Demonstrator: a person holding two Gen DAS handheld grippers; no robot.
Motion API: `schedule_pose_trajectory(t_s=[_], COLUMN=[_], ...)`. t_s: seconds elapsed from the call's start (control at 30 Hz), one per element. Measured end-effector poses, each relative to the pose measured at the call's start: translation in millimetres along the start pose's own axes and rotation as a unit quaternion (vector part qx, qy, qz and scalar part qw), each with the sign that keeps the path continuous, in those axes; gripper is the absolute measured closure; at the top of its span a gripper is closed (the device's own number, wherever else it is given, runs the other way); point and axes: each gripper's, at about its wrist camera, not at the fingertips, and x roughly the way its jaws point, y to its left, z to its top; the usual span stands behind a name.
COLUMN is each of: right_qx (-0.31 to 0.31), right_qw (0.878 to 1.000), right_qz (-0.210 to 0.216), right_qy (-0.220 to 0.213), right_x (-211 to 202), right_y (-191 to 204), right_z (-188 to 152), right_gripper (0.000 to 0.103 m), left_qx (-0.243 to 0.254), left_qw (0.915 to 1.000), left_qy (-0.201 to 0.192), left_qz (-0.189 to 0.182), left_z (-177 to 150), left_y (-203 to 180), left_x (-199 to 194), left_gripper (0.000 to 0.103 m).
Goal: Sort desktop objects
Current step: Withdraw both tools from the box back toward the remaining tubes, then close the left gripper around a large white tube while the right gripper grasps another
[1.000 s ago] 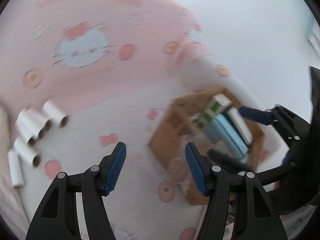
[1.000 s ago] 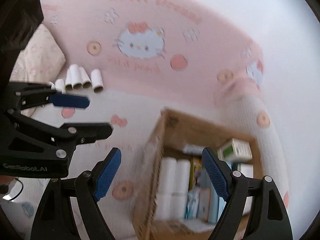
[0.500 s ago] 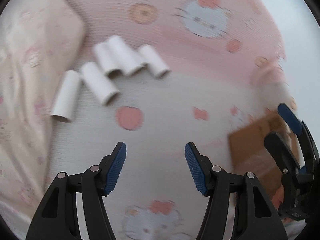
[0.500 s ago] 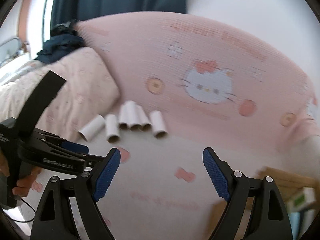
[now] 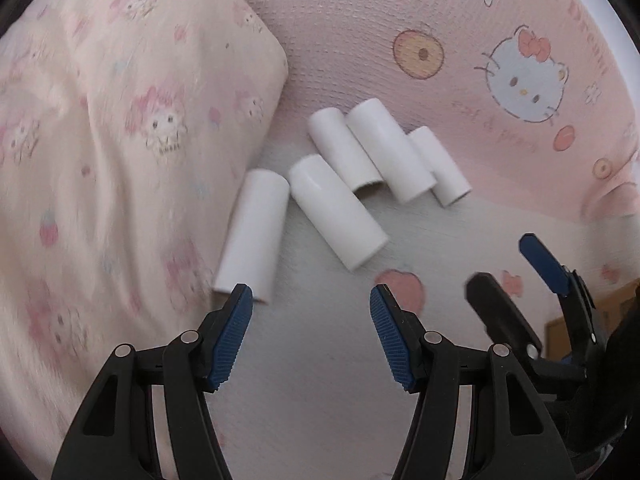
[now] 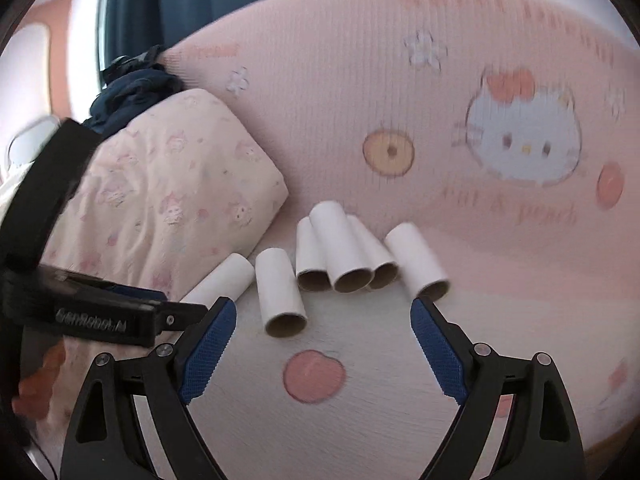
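Several white cardboard tubes (image 5: 336,216) lie in a loose cluster on the pink and white Hello Kitty bedspread (image 5: 320,380). They also show in the right wrist view (image 6: 280,292). My left gripper (image 5: 311,334) is open and empty, just short of the nearest tubes; the leftmost tube (image 5: 254,236) ends at its left fingertip. My right gripper (image 6: 323,342) is open and empty, facing the open ends of the tubes from a short way off. It shows at the right in the left wrist view (image 5: 516,276).
A cream patterned pillow (image 5: 100,140) lies left of the tubes, close against them. A pink Hello Kitty headboard cushion (image 6: 480,128) rises behind them. A corner of the cardboard box (image 5: 600,316) shows at the far right. Dark cloth (image 6: 132,88) lies behind the pillow.
Both grippers swung left, away from the cardboard box of sorted items, and closed in on the tubes. Both stayed open and empty.
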Motion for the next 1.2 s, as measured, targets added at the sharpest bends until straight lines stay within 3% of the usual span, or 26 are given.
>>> schedule_pose_trajectory(t_s=[0.13,0.4,0.5,0.63,0.77,0.8,1.03,1.2], right_qx=[0.038,0.013,0.005,0.000,0.008,0.002,-0.079,-0.117], right_qw=[0.999,0.999,0.999,0.997,0.995,0.995,0.991,0.982], right_qz=[0.025,0.012,0.027,0.047,0.064,0.068,0.084,0.116], right_qy=[0.013,0.030,0.045,0.058,0.076,0.074,0.062,0.096], right_x=[15.9,42.2,52.1,62.3,69.5,69.2,75.5,88.7], right_y=[1.8,4.0,-0.1,1.9,10.5,14.8,32.5,37.6], right_z=[-2.6,-6.3,-8.3,-10.9,-12.8,-12.2,-7.2,-7.8], right_gripper=[0.015,0.015,0.015,0.015,0.018,0.019,0.022,0.037], left_qx=[-0.019,-0.048,-0.043,-0.053,-0.073,-0.073,-0.078,-0.068], left_qw=[0.9997,0.9984,0.9988,0.9976,0.9957,0.9954,0.9951,0.9961], left_qy=[0.001,0.024,0.023,0.033,0.041,0.041,0.042,0.042], left_qz=[0.014,0.019,0.010,0.029,0.039,0.046,0.044,0.038], left_z=[8.9,18.3,20.7,17.9,16.1,15.3,14.3,9.1], left_y=[9.9,27.1,31.3,39.2,44.5,44.5,47.6,49.2], left_x=[11.7,32.5,32.9,35.0,37.4,37.5,33.6,29.5], left_gripper=[0.038,0.040,0.040,0.040,0.048,0.055,0.055,0.056])
